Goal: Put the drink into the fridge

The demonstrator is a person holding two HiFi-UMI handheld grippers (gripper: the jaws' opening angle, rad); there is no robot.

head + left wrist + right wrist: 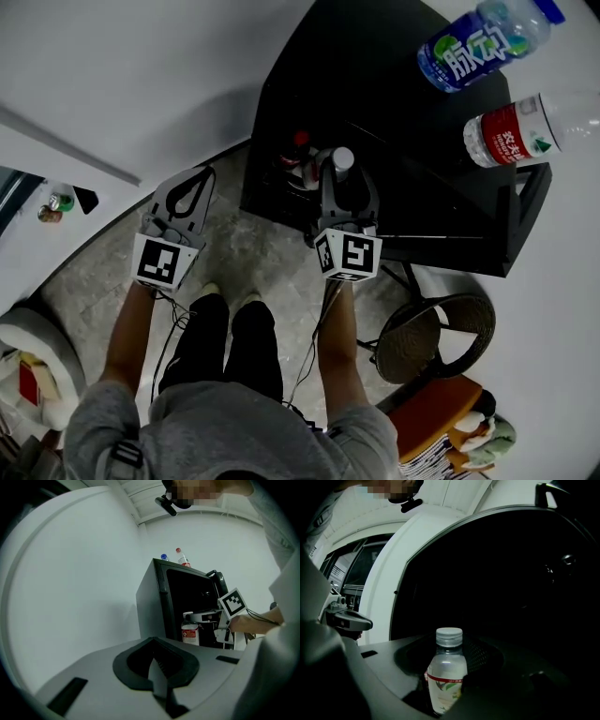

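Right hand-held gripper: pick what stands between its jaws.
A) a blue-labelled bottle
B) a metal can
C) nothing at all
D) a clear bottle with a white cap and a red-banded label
D: the right gripper view shows the clear bottle with its white cap upright between the jaws of the right hand-held gripper, which is closed on it.

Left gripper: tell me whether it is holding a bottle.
No, the left gripper has its jaws together, with nothing between them.
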